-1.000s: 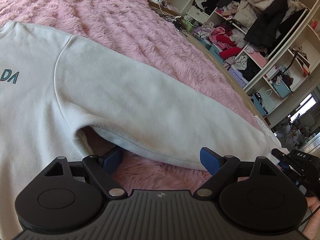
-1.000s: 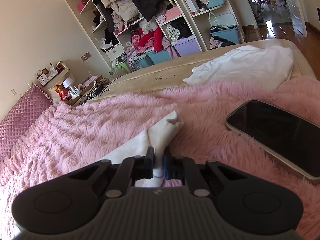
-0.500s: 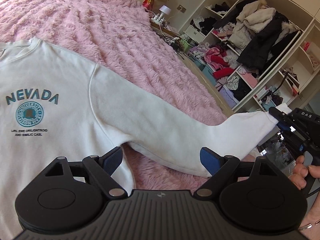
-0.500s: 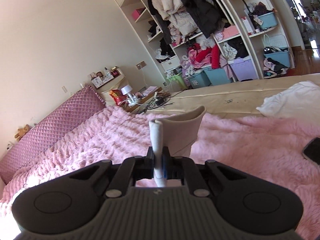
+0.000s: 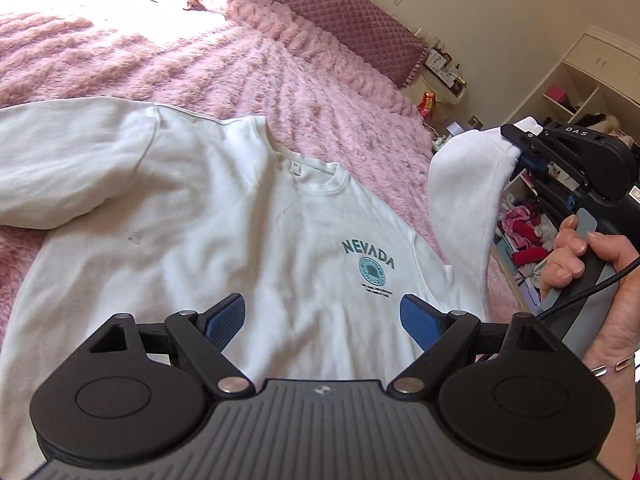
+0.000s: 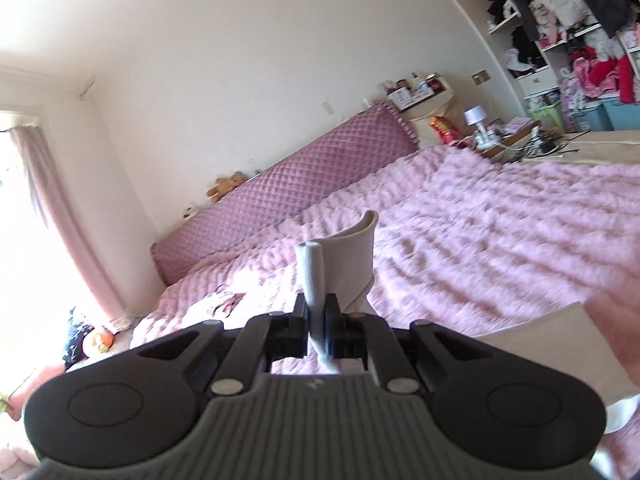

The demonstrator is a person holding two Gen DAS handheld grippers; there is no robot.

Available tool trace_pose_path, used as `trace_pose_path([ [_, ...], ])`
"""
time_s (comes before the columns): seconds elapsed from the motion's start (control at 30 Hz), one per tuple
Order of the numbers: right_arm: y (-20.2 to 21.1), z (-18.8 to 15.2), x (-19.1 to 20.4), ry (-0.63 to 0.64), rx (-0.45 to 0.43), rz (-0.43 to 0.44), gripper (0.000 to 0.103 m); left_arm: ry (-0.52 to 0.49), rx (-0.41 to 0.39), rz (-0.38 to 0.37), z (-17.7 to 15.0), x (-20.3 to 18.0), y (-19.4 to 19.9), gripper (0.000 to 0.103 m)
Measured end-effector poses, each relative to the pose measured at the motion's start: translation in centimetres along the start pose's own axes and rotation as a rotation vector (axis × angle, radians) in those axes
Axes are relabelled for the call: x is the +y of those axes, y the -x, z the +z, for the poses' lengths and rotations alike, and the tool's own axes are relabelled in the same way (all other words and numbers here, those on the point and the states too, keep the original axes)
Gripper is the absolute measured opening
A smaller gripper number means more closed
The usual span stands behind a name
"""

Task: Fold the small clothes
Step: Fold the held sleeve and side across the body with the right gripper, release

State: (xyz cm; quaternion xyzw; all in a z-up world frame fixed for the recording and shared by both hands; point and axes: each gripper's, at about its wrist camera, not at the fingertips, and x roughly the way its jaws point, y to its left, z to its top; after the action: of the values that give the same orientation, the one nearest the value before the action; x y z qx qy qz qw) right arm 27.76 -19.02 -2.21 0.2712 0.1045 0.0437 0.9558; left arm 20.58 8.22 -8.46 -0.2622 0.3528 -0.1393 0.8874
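Note:
A white sweatshirt [image 5: 224, 216] with a teal NEVADA print lies face up on a pink fluffy blanket [image 5: 312, 80]. My left gripper [image 5: 322, 314] hovers open over its lower front, nothing between its blue pads. My right gripper [image 5: 516, 146] is shut on the cuff of the right-hand sleeve [image 5: 464, 200] and holds it lifted above the blanket, beside the sweatshirt's body. In the right wrist view the pinched cuff [image 6: 344, 256] sticks up between the fingers of that gripper [image 6: 318, 316]. The other sleeve [image 5: 68, 164] lies spread to the left.
A quilted purple headboard [image 6: 280, 200] runs along the far edge of the bed. Open shelves [image 6: 560, 32] stuffed with clothes stand to the right, with a cluttered bedside stand [image 6: 492, 136] between. A person's hand [image 5: 592, 264] grips the right tool's handle.
My right gripper lifted the sleeve cuff off the blanket and carried it up and toward the sweatshirt's body. The left gripper swung over from the sleeve to the chest, still open.

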Motion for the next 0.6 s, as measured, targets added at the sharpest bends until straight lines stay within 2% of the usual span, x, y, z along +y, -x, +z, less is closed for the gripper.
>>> trace_pose_path([
  [0.17, -3.9, -8.7, 7.0, 0.072, 0.157, 0.137, 0.002, 0.088, -0.060, 0.073, 0.4, 5.4, 2.4, 0.102],
  [0.3, -6.5, -16.3, 9.7, 0.172, 0.313, 0.164, 0.003, 0.175, -0.088, 0.080, 0.5, 9.0, 3.0, 0.102],
  [0.37, -7.8, -19.6, 10.0, 0.206, 0.413, 0.178, 0.015, 0.200, -0.107, 0.072, 0.4, 10.1, 3.2, 0.102],
  [0.4, -8.3, -20.7, 9.6, 0.204, 0.464, 0.180, 0.027, 0.209, -0.118, 0.063, 0.5, 10.5, 3.2, 0.102],
  [0.43, -8.5, -21.4, 9.4, 0.195, 0.503, 0.187, 0.040, 0.216, -0.127, 0.055, 0.6, 10.8, 3.1, 0.102],
  [0.5, -8.3, -21.5, 8.2, 0.157, 0.543, 0.201, 0.041, 0.226, -0.132, 0.036, 0.8, 11.3, 2.6, 0.102],
  [0.6, -6.0, -18.7, 6.2, 0.113, 0.514, 0.226, 0.044, 0.220, -0.129, -0.008, 1.4, 11.1, 1.3, 0.102],
])
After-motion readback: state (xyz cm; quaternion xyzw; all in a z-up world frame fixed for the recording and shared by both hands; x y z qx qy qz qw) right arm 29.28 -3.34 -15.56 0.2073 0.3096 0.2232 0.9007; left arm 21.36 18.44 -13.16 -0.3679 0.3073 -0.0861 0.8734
